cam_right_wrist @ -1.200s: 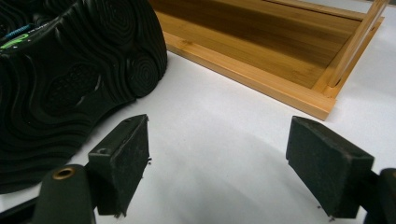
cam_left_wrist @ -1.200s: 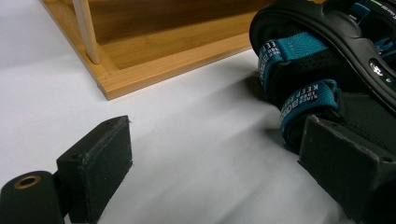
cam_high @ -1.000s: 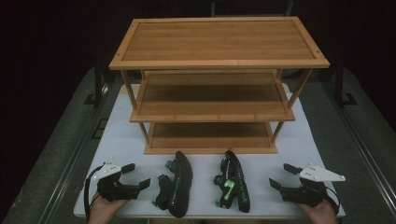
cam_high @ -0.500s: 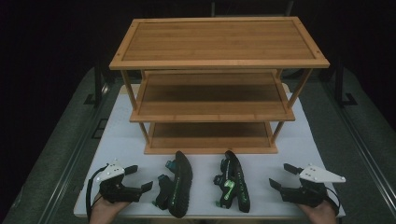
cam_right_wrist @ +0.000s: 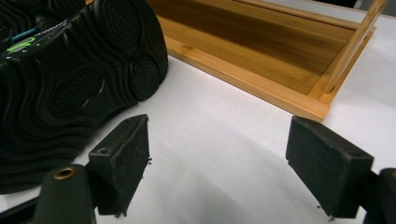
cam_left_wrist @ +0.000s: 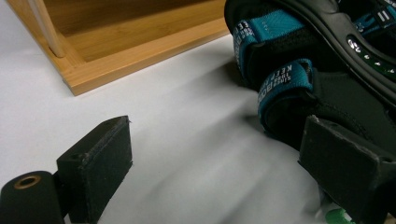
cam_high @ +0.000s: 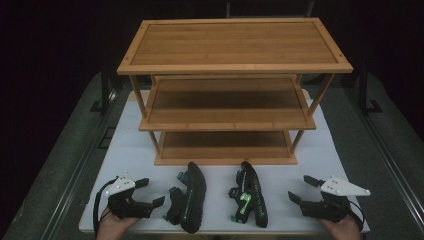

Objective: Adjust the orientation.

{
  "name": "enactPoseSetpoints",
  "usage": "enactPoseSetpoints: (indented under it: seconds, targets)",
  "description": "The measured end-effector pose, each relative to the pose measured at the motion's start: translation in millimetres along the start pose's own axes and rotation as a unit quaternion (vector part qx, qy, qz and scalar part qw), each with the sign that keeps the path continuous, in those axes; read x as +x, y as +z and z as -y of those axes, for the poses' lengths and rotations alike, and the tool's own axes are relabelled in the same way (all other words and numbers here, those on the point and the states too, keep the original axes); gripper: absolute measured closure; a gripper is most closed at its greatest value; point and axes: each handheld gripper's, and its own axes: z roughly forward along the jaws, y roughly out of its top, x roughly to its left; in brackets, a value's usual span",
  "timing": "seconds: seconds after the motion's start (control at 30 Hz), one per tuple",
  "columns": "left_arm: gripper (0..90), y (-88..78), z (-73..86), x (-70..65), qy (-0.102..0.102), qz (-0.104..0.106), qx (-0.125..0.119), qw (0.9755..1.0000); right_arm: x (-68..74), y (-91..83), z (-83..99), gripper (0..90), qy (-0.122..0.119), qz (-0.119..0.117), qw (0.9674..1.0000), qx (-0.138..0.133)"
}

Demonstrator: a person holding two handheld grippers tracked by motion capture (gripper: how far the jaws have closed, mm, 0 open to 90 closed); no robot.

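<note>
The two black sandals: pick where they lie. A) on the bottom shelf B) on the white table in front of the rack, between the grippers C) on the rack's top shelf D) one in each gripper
B: both sandals lie on their sides on the white table in front of the wooden rack, between the open left gripper and right gripper.

Left gripper (cam_high: pixel 149 192): black body w/ a grey three-cornered plate on top, small dark dots on the plate near its corners, prob. screws. Black cable (cam_high: pixel 98 206) loops off its outer side. Two jaws end in black rectangular blocks w/ matte, slightly rough faces (cam_left_wrist: pixel 100 164); edges worn and chipped. A round brass-coloured ring sits in the black arm just behind the left-hand block in the left gripper view.

Right gripper (cam_high: pixel 302 189): same build, black w/ grey three-cornered plate, dark dots on it. Black pads (cam_right_wrist: pixel 123 158) w/ tiny specks clinging at the lower edges; brass-coloured ring behind the left-hand pad.

Hands at both: no sleeves visible.
</note>
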Motion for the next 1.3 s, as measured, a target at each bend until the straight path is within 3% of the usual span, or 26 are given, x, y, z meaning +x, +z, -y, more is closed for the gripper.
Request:
enactPoseSetpoints:
  seconds: [0.77,0.93,1.2,1.3]
  targets:
    - [9.4,9.7,-0.6,-9.5,0.028,0.011,0.038,0.9988,3.8,0.8,-0.9,21.2,-0.007,-0.005,1.0000,0.001]
    - [15.0,15.5,-0.3,-9.6,0.036,0.014,0.053,0.9979,4.1,2.6,-0.8,21.2,-0.007,-0.007,0.9999,0.003]
    - [37.0,24.1,-7.3,-13.2,0.038,0.042,0.050,0.9971,5.4,4.2,-0.6,21.6,-0.009,-0.010,0.9999,0.007]
    - [37.4,30.7,-10.1,-13.7,0.036,0.042,0.052,0.9971,6.1,5.0,-0.4,21.9,-0.010,-0.013,0.9998,0.009]
